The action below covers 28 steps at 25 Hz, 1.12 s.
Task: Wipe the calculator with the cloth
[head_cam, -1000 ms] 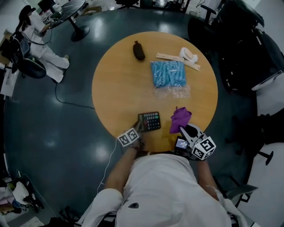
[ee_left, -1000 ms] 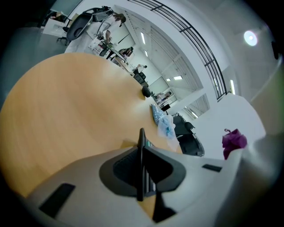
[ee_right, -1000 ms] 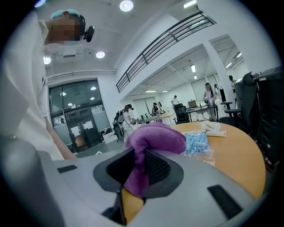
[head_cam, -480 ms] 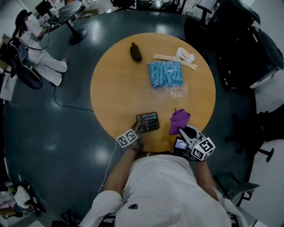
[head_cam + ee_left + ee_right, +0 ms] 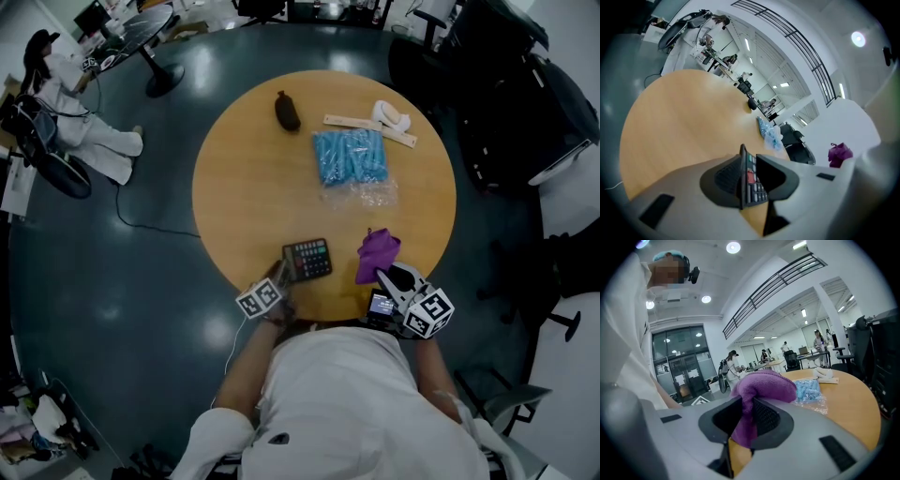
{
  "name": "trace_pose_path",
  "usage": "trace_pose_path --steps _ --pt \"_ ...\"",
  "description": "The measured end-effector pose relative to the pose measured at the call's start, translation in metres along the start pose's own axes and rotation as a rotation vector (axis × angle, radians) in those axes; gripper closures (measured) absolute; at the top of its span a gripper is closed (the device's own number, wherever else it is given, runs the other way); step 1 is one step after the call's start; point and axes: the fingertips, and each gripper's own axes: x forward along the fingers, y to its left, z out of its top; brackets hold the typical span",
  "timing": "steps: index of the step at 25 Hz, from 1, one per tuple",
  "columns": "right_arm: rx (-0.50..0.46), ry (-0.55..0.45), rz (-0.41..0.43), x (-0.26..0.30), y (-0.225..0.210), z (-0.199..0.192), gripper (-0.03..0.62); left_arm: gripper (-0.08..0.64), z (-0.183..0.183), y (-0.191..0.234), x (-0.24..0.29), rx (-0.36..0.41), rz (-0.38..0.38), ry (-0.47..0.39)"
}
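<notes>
The calculator [image 5: 308,259] sits on the round wooden table [image 5: 244,178], close to the edge where the person stands. Its keys face up. Its left end is between the two fingers of the left gripper [image 5: 281,274]. Those fingers are opening. In the left gripper view the calculator [image 5: 751,180] has its back against one finger pad [image 5: 723,180]. The other pad has a gap in front of it, so nothing is squeezing the calculator now. The left gripper [image 5: 749,173] points down at a slant.

Just to the right of the calculator is the purple cloth [image 5: 378,253]. The two do not touch. The right gripper [image 5: 386,277] has its fingers closed on the cloth. In the right gripper view the cloth [image 5: 761,385] is pinched between the pads of the right gripper [image 5: 747,420]. It puffs up over the top and hangs down below.

Farther across the table lies a blue packet [image 5: 351,157] in clear plastic. Past it is a white thing on a pale strip [image 5: 389,117], and to the left of that is a small dark pouch [image 5: 287,110].

Far off on the dark floor, a seated person [image 5: 70,80] in white is beside another table.
</notes>
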Motion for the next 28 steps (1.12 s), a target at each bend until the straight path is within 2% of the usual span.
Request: trace_pose_path --steps 4,7,9,13,15,19,23,28 --pt "-0.002 -0.003 -0.012 0.002 0.000 0.001 0.520 0.465 0.013 0.000 -0.012 0.024 -0.002 -0.028" --pt "-0.003 -0.005 -0.014 0.004 0.001 0.001 0.520 0.482 0.026 -0.007 -0.026 0.087 -0.002 -0.074" --pt "-0.006 -0.006 -0.016 0.007 0.000 0.002 0.520 0.549 0.038 -0.018 -0.039 0.160 0.013 -0.125" --pt "-0.012 -0.006 -0.033 0.013 -0.004 0.004 0.520 0.554 0.057 -0.059 -0.063 0.372 0.041 -0.183" --pt "-0.030 0.021 -0.054 0.020 -0.009 0.002 0.520 0.554 0.066 -0.081 -0.072 0.450 0.040 -0.214" --pt "-0.079 0.165 -0.106 0.043 -0.026 -0.020 0.520 0.554 0.080 -0.118 -0.081 0.510 0.013 -0.255" --pt "-0.065 0.391 -0.127 0.071 -0.045 -0.069 0.520 0.554 0.095 -0.143 -0.093 0.526 -0.006 -0.323" --pt "-0.100 0.666 -0.186 0.095 -0.068 -0.132 0.520 0.554 0.096 -0.152 -0.101 0.520 -0.014 -0.331"
